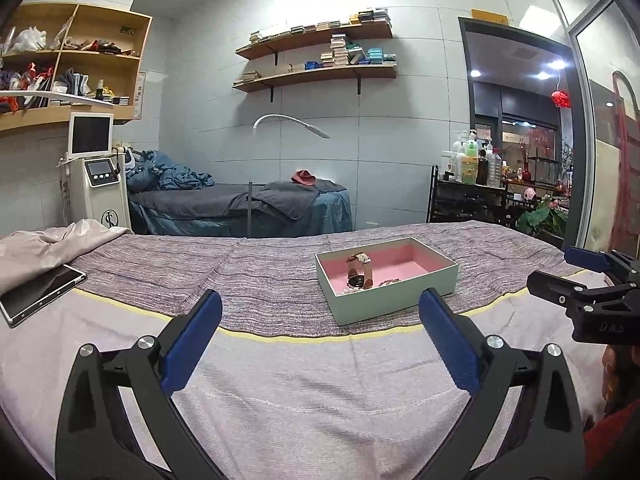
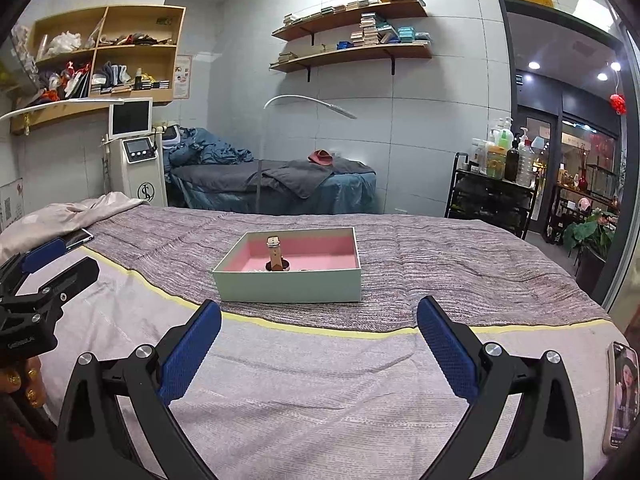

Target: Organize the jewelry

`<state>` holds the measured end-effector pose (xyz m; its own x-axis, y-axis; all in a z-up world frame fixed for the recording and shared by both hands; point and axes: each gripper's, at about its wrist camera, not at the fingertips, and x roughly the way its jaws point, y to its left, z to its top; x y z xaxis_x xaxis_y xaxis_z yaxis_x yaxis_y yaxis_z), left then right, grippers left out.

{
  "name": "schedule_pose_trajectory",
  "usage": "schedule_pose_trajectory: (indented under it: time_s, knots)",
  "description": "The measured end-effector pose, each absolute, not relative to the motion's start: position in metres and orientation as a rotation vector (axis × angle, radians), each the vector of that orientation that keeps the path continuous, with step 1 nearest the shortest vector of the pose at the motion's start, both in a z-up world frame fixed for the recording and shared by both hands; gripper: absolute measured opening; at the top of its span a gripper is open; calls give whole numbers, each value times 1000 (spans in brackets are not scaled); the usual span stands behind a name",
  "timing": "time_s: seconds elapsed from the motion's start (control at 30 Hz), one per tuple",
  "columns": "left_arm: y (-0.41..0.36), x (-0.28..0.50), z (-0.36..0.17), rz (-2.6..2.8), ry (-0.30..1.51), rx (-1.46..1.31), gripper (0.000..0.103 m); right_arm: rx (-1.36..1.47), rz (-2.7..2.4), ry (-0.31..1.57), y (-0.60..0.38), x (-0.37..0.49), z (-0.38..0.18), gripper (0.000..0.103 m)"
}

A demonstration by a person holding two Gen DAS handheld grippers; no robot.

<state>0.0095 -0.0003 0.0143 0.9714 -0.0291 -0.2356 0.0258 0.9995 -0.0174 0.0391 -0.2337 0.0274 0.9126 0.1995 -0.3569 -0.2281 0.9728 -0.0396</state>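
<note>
- Both claws, left claw (image 1: 320,344) and right claw (image 2: 319,344), spread wide, empty, short of box.
- Pale-green pink-lined cardboard box (image 2: 288,286) dead ahead of right claw; tan leather-strap watch (image 2: 275,258) upright inside.

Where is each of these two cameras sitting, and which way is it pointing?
Left wrist view: rides on the left claw, looking forward across the bed at the pale green box with pink lining; its own open blue-padded fingers show, and the right claw at the right edge.
Right wrist view: rides on the right claw, facing the same box; its open fingers show, and the left claw at the left edge.
Shared: box, tan-strapped watch inside, striped grey bedspread.
</note>
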Motion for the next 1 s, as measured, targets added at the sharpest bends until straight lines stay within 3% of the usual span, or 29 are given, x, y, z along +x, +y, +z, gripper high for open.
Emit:
schedule_pose_trajectory:
  time_s: [1.0]
  knots:
    - [-4,12,9,-9,270,-20,97,-100,210,370,-232,38,21,96]
